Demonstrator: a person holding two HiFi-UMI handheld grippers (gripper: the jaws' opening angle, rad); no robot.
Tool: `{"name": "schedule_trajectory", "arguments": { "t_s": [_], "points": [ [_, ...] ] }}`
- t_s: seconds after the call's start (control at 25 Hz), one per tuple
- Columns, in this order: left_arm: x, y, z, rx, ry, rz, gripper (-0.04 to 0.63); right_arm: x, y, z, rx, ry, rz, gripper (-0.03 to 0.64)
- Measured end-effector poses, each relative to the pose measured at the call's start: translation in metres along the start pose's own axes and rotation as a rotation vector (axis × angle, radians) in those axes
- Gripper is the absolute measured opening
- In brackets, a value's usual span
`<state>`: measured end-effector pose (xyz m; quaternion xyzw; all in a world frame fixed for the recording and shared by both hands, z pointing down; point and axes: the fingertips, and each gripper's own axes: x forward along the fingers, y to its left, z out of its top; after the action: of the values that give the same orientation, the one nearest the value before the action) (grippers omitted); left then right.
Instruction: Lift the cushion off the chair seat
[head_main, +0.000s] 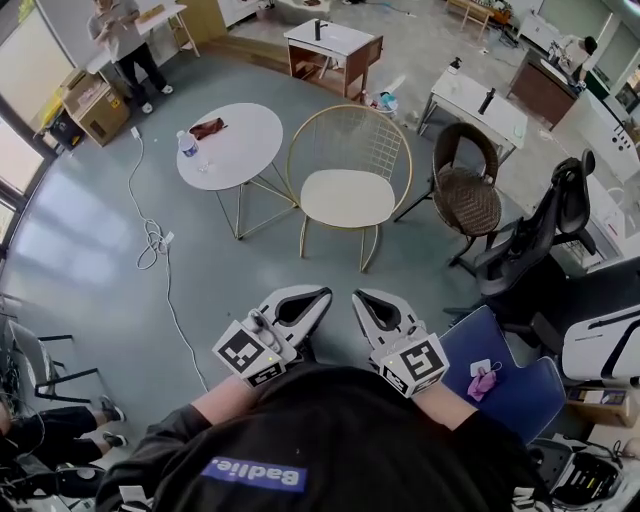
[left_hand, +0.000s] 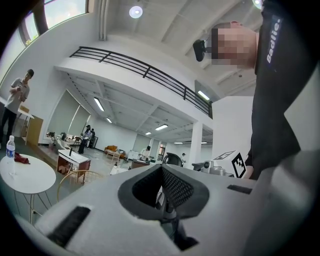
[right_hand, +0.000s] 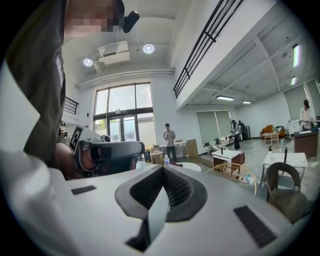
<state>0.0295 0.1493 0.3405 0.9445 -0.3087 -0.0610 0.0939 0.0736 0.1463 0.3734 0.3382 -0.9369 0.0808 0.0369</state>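
Note:
A cream cushion (head_main: 348, 197) lies on the seat of a gold wire chair (head_main: 350, 140) in the middle of the head view. Both grippers are held close to the person's chest, well short of the chair and apart from it. The left gripper (head_main: 318, 296) is shut with nothing between its jaws. The right gripper (head_main: 362, 298) beside it is also shut and empty. In the left gripper view the left gripper (left_hand: 161, 167) points level, with the gold chair (left_hand: 80, 176) low at the left. Past the right gripper (right_hand: 162, 169), the right gripper view shows the chair back (right_hand: 235, 175).
A round white table (head_main: 230, 145) with a bottle (head_main: 187, 144) stands left of the chair. A brown wicker chair (head_main: 465, 190) and a black office chair (head_main: 545, 225) stand to its right. A blue seat (head_main: 510, 385) is near the right gripper. A white cable (head_main: 155, 240) runs over the floor.

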Motion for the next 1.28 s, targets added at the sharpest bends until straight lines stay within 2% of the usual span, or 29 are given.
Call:
{"name": "schedule_trajectory", "arguments": {
  "t_s": [0.16, 0.28, 0.48, 0.6, 0.88, 1.28],
  "points": [
    [0.014, 0.051, 0.017, 0.008, -0.003, -0.047, 0.012, 0.043, -0.02, 0.013, 0.016, -0.002, -0.016, 0.021],
    [0.022, 0.087, 0.032, -0.005, -0.003, -0.087, 0.012, 0.076, -0.036, 0.022, 0.038, 0.013, -0.06, 0.021],
    [0.033, 0.136, 0.044, -0.02, 0.004, -0.169, 0.012, 0.123, -0.061, 0.032, 0.062, 0.012, -0.124, 0.021],
    [0.045, 0.16, 0.046, -0.028, 0.014, -0.189, 0.012, 0.139, -0.084, 0.034, 0.089, 0.016, -0.152, 0.021],
    [0.076, 0.186, 0.038, -0.041, 0.024, -0.15, 0.014, 0.148, -0.131, 0.023, 0.129, 0.018, -0.154, 0.021],
    [0.124, 0.218, -0.002, -0.058, 0.039, -0.002, 0.012, 0.156, -0.198, -0.054, 0.219, 0.1, -0.075, 0.021]
  ]
}}
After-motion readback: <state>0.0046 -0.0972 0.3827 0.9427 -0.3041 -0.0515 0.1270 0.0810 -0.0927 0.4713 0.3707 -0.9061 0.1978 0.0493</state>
